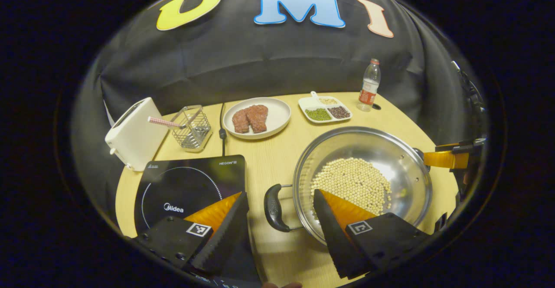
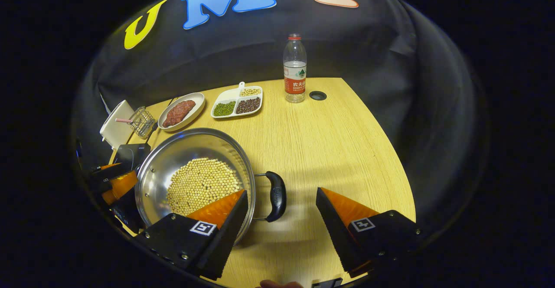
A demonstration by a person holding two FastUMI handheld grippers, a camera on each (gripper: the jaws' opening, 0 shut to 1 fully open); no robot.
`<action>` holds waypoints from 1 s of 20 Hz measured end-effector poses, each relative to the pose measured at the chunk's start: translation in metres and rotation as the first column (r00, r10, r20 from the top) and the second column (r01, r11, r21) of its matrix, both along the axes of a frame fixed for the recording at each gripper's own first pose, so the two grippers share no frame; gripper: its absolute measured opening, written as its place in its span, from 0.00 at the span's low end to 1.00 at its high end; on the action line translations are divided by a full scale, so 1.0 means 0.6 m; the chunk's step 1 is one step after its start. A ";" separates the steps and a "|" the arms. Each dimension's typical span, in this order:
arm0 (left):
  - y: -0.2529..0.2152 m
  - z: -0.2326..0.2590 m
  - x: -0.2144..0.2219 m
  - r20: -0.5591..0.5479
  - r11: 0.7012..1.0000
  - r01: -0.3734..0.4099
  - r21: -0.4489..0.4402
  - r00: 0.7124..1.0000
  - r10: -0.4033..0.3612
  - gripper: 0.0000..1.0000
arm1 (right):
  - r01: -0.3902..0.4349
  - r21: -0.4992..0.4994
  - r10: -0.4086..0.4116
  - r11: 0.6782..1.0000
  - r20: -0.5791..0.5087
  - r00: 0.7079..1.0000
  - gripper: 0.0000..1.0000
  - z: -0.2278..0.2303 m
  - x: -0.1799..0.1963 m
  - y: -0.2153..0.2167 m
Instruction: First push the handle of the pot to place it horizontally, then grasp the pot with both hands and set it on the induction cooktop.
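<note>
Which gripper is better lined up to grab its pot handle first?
Roughly even, slightly left. The left gripper is open with the pot's black handle between its fingers; the right gripper is open too, its handle sitting just ahead.

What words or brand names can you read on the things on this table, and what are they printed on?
"Midea": on the induction cooktop, on its glass top.
Small print at its far right corner: too blurred to read.
Label on the water bottle: too small to read.
</note>
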State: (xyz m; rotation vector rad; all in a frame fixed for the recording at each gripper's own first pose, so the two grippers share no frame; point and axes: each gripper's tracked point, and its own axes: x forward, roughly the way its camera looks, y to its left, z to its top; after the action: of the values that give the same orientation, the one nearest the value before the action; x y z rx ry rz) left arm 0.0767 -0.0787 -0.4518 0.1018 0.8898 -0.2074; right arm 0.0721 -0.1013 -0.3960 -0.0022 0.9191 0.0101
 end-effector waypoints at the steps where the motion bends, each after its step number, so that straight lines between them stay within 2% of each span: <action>1: 0.000 -0.011 0.004 -0.013 1.000 0.006 0.006 1.000 -0.005 0.99 | -0.005 -0.002 0.005 1.000 -0.007 1.000 0.97 -0.008 0.004 0.002; 7: -0.006 -0.062 0.009 -0.081 1.000 0.009 0.002 0.997 -0.009 0.99 | 0.027 0.026 -0.025 0.999 -0.094 0.995 0.97 -0.063 0.007 0.010; 10: -0.003 -0.083 0.009 -0.111 1.000 0.001 0.000 0.994 -0.001 0.82 | 0.022 0.023 -0.019 1.000 -0.113 0.993 0.97 -0.078 0.011 0.015; 11: -0.005 -0.091 0.010 -0.117 1.000 0.002 -0.009 0.993 -0.003 0.85 | 0.020 0.023 -0.018 1.000 -0.120 0.993 0.95 -0.084 0.012 0.018; 12: -0.010 -0.096 0.013 -0.120 1.000 0.005 -0.017 0.993 -0.007 0.83 | 0.018 0.029 -0.014 0.999 -0.132 0.991 0.95 -0.090 0.011 0.021; 13: -0.012 -0.094 0.013 -0.122 1.000 0.014 -0.015 0.992 -0.016 0.81 | 0.016 0.035 -0.010 0.999 -0.149 0.989 0.92 -0.097 0.008 0.025; 14: -0.010 -0.093 0.014 -0.120 1.000 0.020 -0.005 0.993 -0.021 0.79 | 0.020 0.044 -0.013 0.999 -0.162 0.987 0.82 -0.104 0.006 0.029; 16: -0.012 -0.098 0.016 -0.120 1.000 0.028 0.003 0.992 -0.028 0.77 | 0.029 0.075 -0.015 0.997 -0.175 0.984 0.82 -0.106 0.005 0.042; 17: -0.011 -0.099 0.015 -0.121 1.000 0.026 -0.002 0.992 -0.026 0.76 | 0.036 0.081 -0.022 0.996 -0.170 0.985 0.64 -0.107 0.007 0.041; 18: -0.012 -0.100 0.015 -0.125 1.000 0.022 -0.008 0.992 -0.023 0.75 | 0.031 0.079 -0.017 0.996 -0.176 0.984 0.60 -0.107 0.006 0.041; 19: -0.012 -0.100 0.017 -0.124 1.000 0.020 -0.010 0.992 -0.021 0.77 | 0.031 0.085 -0.016 0.996 -0.170 0.985 0.65 -0.107 0.005 0.042; 20: -0.013 -0.099 0.018 -0.124 1.000 0.019 -0.015 0.992 -0.020 0.74 | 0.030 0.086 -0.014 0.996 -0.185 0.983 0.65 -0.112 0.003 0.044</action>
State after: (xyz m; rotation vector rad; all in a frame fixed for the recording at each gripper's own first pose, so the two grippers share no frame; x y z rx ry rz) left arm 0.0877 -0.0865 -0.5110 0.0858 1.0115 -0.2398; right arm 0.0737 -0.0750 -0.4635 0.0924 1.1034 0.0305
